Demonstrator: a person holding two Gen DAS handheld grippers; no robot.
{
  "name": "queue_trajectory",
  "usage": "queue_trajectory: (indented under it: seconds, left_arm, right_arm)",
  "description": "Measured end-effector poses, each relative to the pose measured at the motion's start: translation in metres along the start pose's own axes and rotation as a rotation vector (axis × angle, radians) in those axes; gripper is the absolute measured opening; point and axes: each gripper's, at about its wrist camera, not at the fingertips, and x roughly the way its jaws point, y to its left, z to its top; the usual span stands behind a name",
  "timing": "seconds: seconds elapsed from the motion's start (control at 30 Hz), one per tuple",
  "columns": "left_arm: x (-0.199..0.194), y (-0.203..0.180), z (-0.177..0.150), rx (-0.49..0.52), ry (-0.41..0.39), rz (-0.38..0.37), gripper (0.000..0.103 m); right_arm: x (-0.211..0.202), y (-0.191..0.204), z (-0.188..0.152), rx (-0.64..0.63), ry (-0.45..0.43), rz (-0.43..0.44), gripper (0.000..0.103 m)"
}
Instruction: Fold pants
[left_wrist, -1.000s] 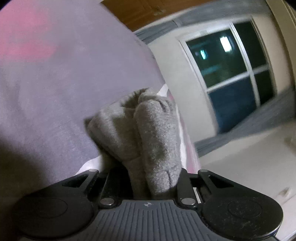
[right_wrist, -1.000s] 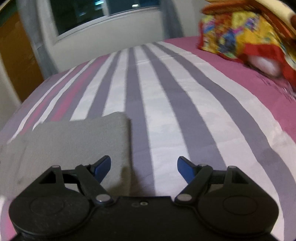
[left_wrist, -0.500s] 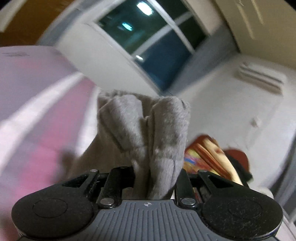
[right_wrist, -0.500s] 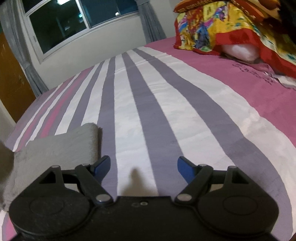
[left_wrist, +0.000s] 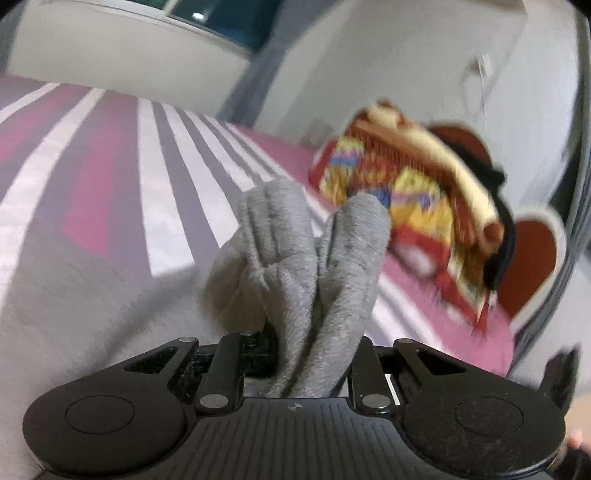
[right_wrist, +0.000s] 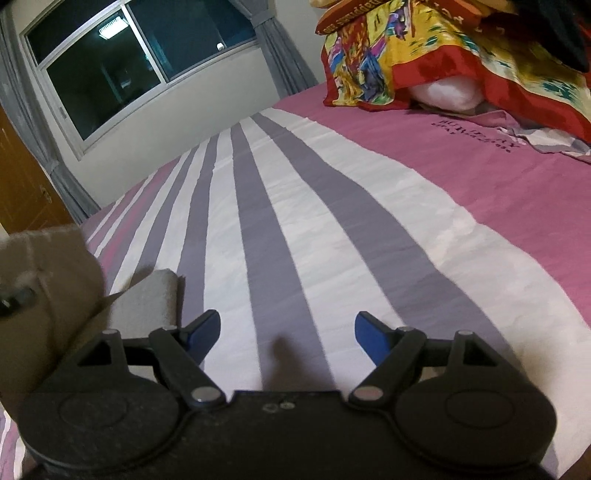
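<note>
Item: grey pants, soft fleece, on a striped bed. Location: one bunched edge is clamped in the left hand-held gripper, jaws clenched tight on the fabric, which stands up between them in two thick folds; the rest spreads below and left of that gripper over the bed. In the right wrist view a lifted flap of the same cloth hangs at the far left, with a lower layer lying flat on the bed just beside the right gripper's left fingertip. Right hand-held gripper: released, jaws wide, nothing between them, only bare stripes ahead. Key relation: the pants lie to the right gripper's left, so the left hand is the one on the cloth and the right is beside it, not touching as far as can be seen. Long axis: probably across the stripes, though blur leaves this unsure. Pose: both grippers tilt moderately downward toward the bed. Background: patterned bedding pile, window.
</note>
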Motion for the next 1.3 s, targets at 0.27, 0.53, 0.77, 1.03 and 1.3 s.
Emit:
queue_trajectory:
  seconds: [0.27,0.53,0.77,1.03,1.3]
  left_arm:
    - [0.053,-0.034,-0.035,0.133,0.164,-0.043,0.097]
    - [0.019,-0.030,-0.032,0.017,0.042,-0.051,0.103]
    - [-0.094,0.024,-0.050,-0.126,-0.181,0.250,0.103]
    - [-0.196,0.068,-0.137,-0.189,-0.213,0.486,0.103]
    - [-0.165,0.054,-0.140,-0.038,-0.105,0.489,0.103]
  right_arm:
    - [-0.001,-0.023,-0.003,0.049,0.010,-0.011,0.080]
    - [-0.021,-0.028,0.001,0.052,-0.017,-0.017,0.081]
    - [-0.037,-0.015,0.004,0.039,-0.046,0.005,0.081]
    - [-0.021,0.042,-0.004,-0.010,-0.021,0.098,0.081]
    - [0.004,0.116,-0.022,-0.050,0.073,0.265,0.081]
